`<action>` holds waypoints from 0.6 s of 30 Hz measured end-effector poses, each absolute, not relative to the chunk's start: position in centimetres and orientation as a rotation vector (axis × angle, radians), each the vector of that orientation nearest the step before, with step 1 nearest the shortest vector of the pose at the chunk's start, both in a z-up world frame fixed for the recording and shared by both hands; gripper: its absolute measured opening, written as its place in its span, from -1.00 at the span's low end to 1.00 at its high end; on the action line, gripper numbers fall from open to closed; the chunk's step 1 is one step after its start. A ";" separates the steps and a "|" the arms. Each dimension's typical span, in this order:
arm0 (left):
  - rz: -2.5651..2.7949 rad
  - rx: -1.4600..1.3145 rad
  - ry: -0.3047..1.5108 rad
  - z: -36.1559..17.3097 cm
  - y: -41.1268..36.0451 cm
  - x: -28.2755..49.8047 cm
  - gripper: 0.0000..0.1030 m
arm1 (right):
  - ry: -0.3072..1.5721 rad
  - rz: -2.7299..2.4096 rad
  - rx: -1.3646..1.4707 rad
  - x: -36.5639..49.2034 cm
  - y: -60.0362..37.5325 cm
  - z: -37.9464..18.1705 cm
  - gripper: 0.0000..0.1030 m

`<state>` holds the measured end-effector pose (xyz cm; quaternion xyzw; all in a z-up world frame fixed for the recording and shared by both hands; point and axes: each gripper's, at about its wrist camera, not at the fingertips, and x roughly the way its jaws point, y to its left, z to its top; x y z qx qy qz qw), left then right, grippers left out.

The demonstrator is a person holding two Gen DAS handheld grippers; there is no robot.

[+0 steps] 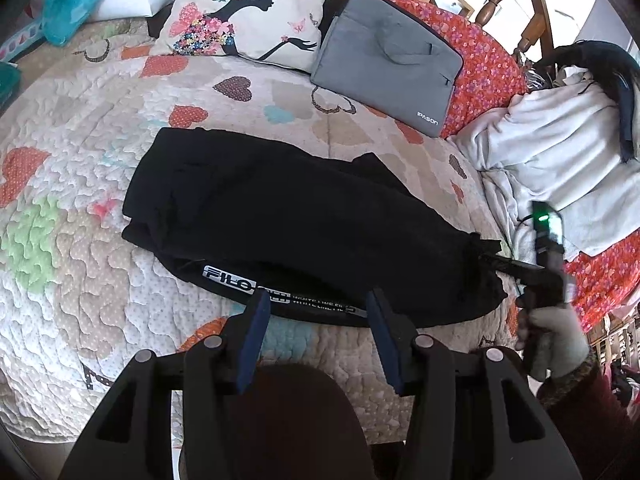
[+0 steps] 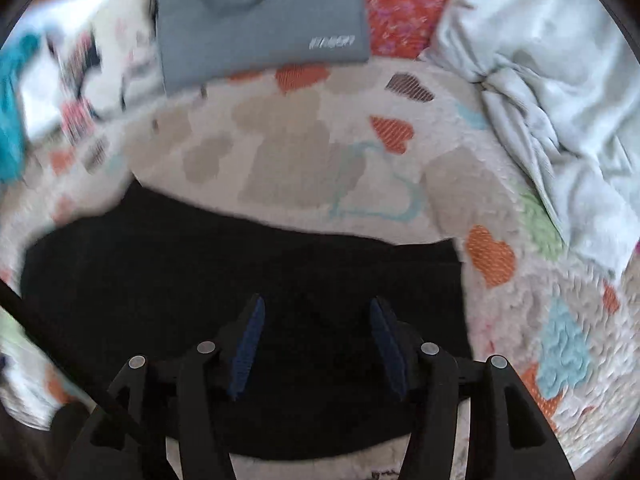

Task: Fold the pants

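Pants (image 1: 288,216) black, folded, lying flat on heart-pattern quilt (image 1: 80,264) | left gripper (image 1: 316,304) at near edge of pants over white lettering, fingers apart, grasping nothing | right gripper (image 2: 316,312) above pants, picture blurred, fingers spread, nothing between them | grey bag (image 1: 384,60) beyond pants, beside pillow (image 1: 248,8)
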<state>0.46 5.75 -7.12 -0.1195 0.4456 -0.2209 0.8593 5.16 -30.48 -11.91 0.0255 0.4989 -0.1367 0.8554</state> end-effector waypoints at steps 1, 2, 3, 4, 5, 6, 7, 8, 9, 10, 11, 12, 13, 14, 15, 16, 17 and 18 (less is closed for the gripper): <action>-0.463 -0.253 0.934 -7.0 5.9 0.4 -0.05 | 1.064 -0.302 0.008 5.3 -30.4 -12.6 -0.79; -0.464 -0.256 0.931 -6.9 6.0 0.4 -0.05 | 1.053 -0.297 0.015 4.9 -30.7 -12.4 -0.79; -0.465 -0.259 0.930 -6.9 6.1 0.4 -0.05 | 1.036 -0.293 0.040 4.3 -31.1 -11.9 -0.80; -0.468 -0.263 0.930 -6.9 6.2 0.5 -0.05 | 1.020 -0.294 0.055 3.5 -31.6 -11.4 -0.80; -0.470 -0.269 0.931 -7.0 6.2 0.6 -0.04 | 0.997 -0.304 0.069 2.5 -32.4 -10.6 -0.80; -0.471 -0.276 0.934 -7.2 6.3 0.7 -0.04 | 0.984 -0.309 0.085 1.7 -33.0 -10.1 -0.80; -0.472 -0.285 0.941 -7.4 6.2 0.8 -0.04 | 0.973 -0.308 0.119 0.8 -34.0 -9.8 -0.79; -0.473 -0.293 0.949 -7.6 6.2 0.9 -0.04 | 0.965 -0.306 0.181 -0.4 -35.5 -9.7 -0.71; -0.476 -0.297 0.955 -7.7 6.1 0.9 -0.04 | 0.966 -0.309 0.235 -1.3 -36.6 -9.8 -0.63; -0.478 -0.298 0.959 -7.8 5.9 0.9 -0.04 | 0.970 -0.315 0.294 -2.4 -37.9 -10.1 -0.46; -0.481 -0.293 0.960 -7.8 5.8 0.8 -0.04 | 0.980 -0.326 0.361 -3.5 -39.4 -10.8 -0.30; -0.482 -0.287 0.959 -7.7 5.7 0.7 -0.04 | 0.986 -0.340 0.412 -4.6 -40.6 -11.4 -0.27; -0.481 -0.281 0.957 -7.6 5.5 0.6 -0.04 | 0.993 -0.360 0.441 -5.5 -41.4 -11.8 -0.27; -0.480 -0.278 0.955 -7.5 5.5 0.5 -0.04 | 1.000 -0.399 0.455 -6.6 -42.1 -12.2 -0.27; -0.479 -0.278 0.955 -7.4 5.5 0.5 -0.04 | 0.995 -0.412 0.472 -7.2 -42.7 -12.3 -0.27; -0.476 -0.278 0.955 -7.3 5.4 0.5 -0.04 | 0.977 -0.402 0.514 -7.9 -43.3 -12.4 -0.26; -0.474 -0.278 0.955 -7.3 5.4 0.5 -0.04 | 0.949 -0.378 0.568 -8.4 -43.9 -12.4 -0.23; -0.473 -0.279 0.957 -7.3 5.3 0.4 -0.04 | 0.918 -0.345 0.626 -8.7 -44.4 -12.3 -0.23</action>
